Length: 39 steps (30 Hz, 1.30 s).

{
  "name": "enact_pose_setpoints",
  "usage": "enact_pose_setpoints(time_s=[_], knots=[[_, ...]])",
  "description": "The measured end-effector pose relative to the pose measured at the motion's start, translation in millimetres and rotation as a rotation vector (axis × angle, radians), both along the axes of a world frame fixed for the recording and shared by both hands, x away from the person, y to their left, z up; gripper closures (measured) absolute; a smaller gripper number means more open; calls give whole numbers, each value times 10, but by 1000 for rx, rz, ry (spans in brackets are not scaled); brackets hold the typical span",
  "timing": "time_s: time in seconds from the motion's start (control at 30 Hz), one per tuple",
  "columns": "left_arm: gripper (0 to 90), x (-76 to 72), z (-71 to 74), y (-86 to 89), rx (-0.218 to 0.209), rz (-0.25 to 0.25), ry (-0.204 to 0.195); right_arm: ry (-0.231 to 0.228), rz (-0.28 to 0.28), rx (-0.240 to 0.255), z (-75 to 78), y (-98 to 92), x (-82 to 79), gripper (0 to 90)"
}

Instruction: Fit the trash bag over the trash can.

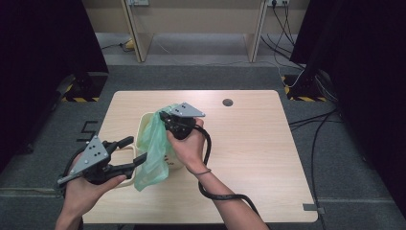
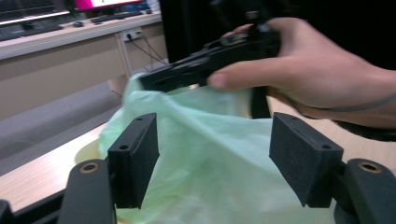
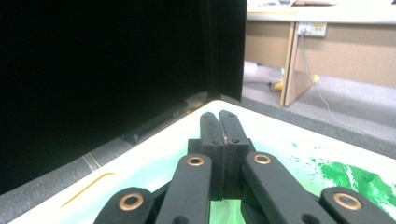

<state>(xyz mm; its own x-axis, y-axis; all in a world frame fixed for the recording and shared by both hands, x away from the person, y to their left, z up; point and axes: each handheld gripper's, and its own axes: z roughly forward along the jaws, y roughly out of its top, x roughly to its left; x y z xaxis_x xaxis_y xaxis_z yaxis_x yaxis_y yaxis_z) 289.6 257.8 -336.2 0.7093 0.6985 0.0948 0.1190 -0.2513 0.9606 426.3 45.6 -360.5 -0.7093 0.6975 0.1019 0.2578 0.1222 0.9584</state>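
A thin pale-green plastic bag (image 1: pixel 154 152) hangs lengthwise over the near rim of a cream plastic bin (image 1: pixel 143 125) on the wooden table (image 1: pixel 249 158), its long axis running from the bin's mouth down toward the person. The right gripper (image 1: pixel 164 117) has its jaws pressed together on the bag's upper edge, while the left gripper (image 1: pixel 136 151) stands wide apart just beside the bag, holding nothing. Dark-green print on the bag (image 3: pixel 345 175) is too smeared to read.

Bag (image 1: pixel 154 146): thin pale-green translucent plastic, crumpled, draped over rim of bin, hanging down its near side, top edge lifted.
Bin (image 1: pixel 143 125): cream plastic, upright, left of centre on wooden table.
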Motion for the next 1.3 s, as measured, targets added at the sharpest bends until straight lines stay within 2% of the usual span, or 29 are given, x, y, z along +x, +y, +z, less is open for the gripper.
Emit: enact_pose_setpoints(time_s=[0.07, 0.27, 0.37, 0.63, 1.07, 1.2, 1.3], knots=[[320, 1, -1, -37, 14, -17, -8, 9, -9, -7, -10, 14, 26, 900], [330, -46, 17, -111, 46, -57, 3, 27, -24, -22, -28, 25, 79, 900], [334, -105, 65, -151, 80, -49, -10, 31, -29, -21, -31, 24, 93, 900], [340, -120, 63, -180, 77, -61, 1, 32, -37, -27, -23, 35, 99, 900], [339, -206, 142, -213, 72, -79, -15, 35, -49, -36, -21, 65, 109, 900], [356, -199, 120, -225, 92, -75, 6, 37, -52, -42, -18, 78, 108, 900], [357, -233, 138, -270, 109, -91, 4, 39, -56, -46, -9, 83, 117, 900]])
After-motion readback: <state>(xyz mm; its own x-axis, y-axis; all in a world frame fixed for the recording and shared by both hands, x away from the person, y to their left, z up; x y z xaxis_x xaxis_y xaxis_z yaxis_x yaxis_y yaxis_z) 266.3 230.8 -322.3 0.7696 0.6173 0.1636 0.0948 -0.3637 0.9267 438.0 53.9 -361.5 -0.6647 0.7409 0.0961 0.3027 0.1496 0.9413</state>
